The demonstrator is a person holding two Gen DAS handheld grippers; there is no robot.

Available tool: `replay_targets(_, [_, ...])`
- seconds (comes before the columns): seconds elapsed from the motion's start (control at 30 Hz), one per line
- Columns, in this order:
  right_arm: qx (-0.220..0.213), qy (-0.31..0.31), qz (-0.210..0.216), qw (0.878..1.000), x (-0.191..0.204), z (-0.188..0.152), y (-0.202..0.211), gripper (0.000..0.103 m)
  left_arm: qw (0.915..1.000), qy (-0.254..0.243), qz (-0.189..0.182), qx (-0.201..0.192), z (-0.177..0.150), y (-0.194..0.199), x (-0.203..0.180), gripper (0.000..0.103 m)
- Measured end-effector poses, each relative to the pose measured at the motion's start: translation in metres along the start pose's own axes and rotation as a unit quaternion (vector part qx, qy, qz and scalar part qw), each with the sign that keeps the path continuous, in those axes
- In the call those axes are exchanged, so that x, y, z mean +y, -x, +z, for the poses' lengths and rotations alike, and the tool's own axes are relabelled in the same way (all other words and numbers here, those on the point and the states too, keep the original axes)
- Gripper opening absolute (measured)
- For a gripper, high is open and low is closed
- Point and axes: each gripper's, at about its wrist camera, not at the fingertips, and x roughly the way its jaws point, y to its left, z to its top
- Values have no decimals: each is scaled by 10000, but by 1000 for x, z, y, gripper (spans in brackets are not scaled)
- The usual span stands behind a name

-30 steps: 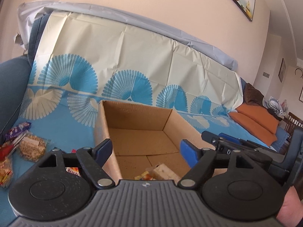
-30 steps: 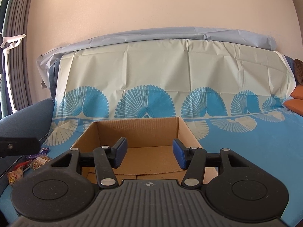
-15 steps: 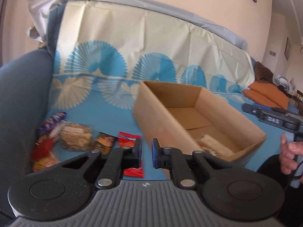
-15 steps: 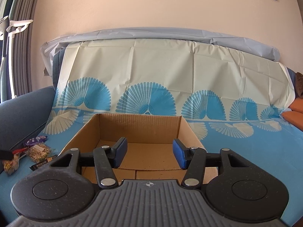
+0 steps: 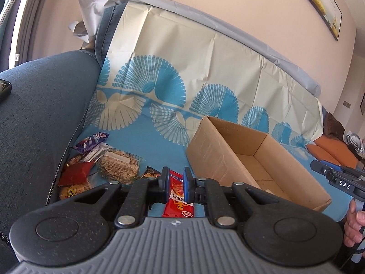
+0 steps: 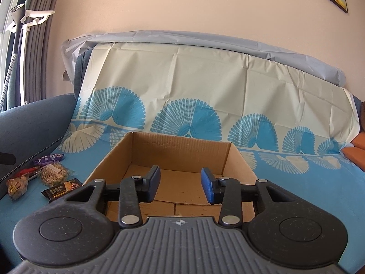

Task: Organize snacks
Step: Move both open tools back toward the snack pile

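Observation:
An open cardboard box (image 5: pixel 214 150) sits on the blue patterned cloth, with something pale on its floor at the near edge. Left of it lies a pile of snacks: a purple wrapper (image 5: pixel 92 140), a clear bag of crackers (image 5: pixel 119 164), a dark packet (image 5: pixel 151 172) and a red packet (image 5: pixel 176 196). My left gripper (image 5: pixel 176 180) is shut and hangs over the red packet, which shows through the narrow gap below. My right gripper (image 6: pixel 180 183) hovers over the box (image 6: pixel 178 146); its jaws are closing with nothing between them.
A dark blue sofa arm (image 5: pixel 41 105) rises at the left, close to the snack pile. The cloth-draped sofa back (image 6: pixel 205 86) stands behind the box. A hand (image 5: pixel 355 223) holds the right gripper (image 5: pixel 337 178) at the right edge of the left wrist view. Orange cushions (image 5: pixel 330 150) lie far right.
My left gripper went from wide open over the box to shut, and swung left to the snacks. The right gripper's jaws have narrowed a little.

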Motion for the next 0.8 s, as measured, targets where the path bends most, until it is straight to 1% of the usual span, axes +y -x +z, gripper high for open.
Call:
replay_targets(0.2, [-38,93,75,9999,16,8,6,41,9999,67,-87,-43,0,4,3,13])
replay_targets(0.33, [39,221,310,9993,30,11,8,42,9998,129,-110,-46,0,4,5,14])
replay_targets(0.4, [192,281,548,9979,37,10,6,45,9998,141,-103,-44,0,5,6,14])
replay_targets(0.43, [318,297,701,9966,41,9,4,52,9998,145,-99,-45,0,5,6,15])
replay_targets(0.47, [456,324,854,9948,46,7,1,56,9998,148,-93,-46,0,5,6,15])
replay_targets(0.53, [681,433,1101,9906,56,3,-4,56,9998,164,-75,-49,0,5,7,20])
replay_targets(0.63, [951,572,1395,9840,69,-6,-10,60,9997,227,-55,-59,0,6,10,21])
replay_targets(0.73, [1135,727,1556,9786,78,-15,-14,62,9995,302,-29,-69,0,8,13,21])
replay_targets(0.8, [1271,830,1570,9759,84,-18,-18,62,9994,331,-13,-63,0,8,14,21])
